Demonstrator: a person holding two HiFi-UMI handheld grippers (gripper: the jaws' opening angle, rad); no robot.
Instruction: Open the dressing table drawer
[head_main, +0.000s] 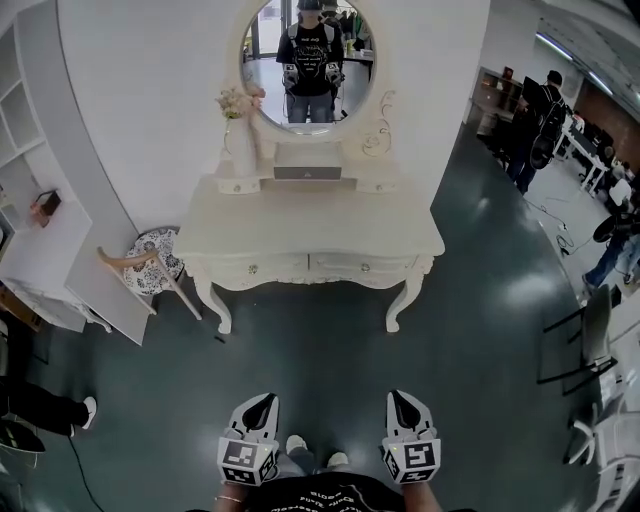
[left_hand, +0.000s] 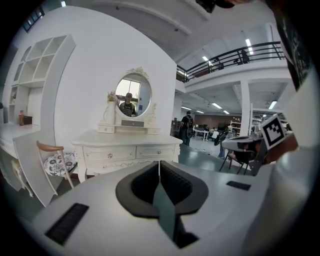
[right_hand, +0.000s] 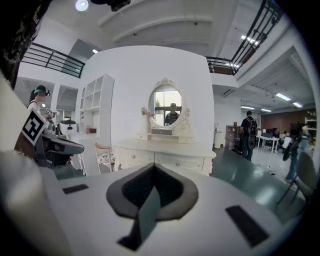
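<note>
Left gripper (head_main: 262, 408) low at bottom of head view, jaws pressed together, nothing btwn pads, marker cube at its rear facing up. Right gripper (head_main: 404, 406) alongside, level w/ it, likewise closed on nothing; dark pads meeting in one thin seam in its own view. Both aimed fwd and a bit down toward dressing table (head_main: 310, 222), well apart from it, w/ broad stretch of dark glossy floor (head_main: 320, 345) btwn. Pair of pale shoes (head_main: 297, 443) btwn the two grippers. Table cream-white, curved legs, standing against rounded white wall (head_main: 150, 90). Two wide drawers side by side in its front, as seen in head view: lh drawer (head_main: 272, 267) and rh drawer (head_main: 388, 266), each w/ one small round knob, both flush w/ table front, i.e. closed. Neither gripper touching either. On tabletop at back: oval mirror (head_main: 307, 60) in ornate frame, reflecting a person w/ a gripper in each hand; small dark-fronted box (head_main: 307, 170) just below mirror; white vase (head_main: 242, 145) w/ pale flowers to its left. Chair (head_main: 150, 265) w/ patterned round seat and wooden back near table's left corner, beside slanted white shelving unit (head_main: 40, 250). Other people (head_main: 535, 120) standing far off at right, among desks and black chairs. Same table centred ahead in both gripper views, drawers facing the cams.
</note>
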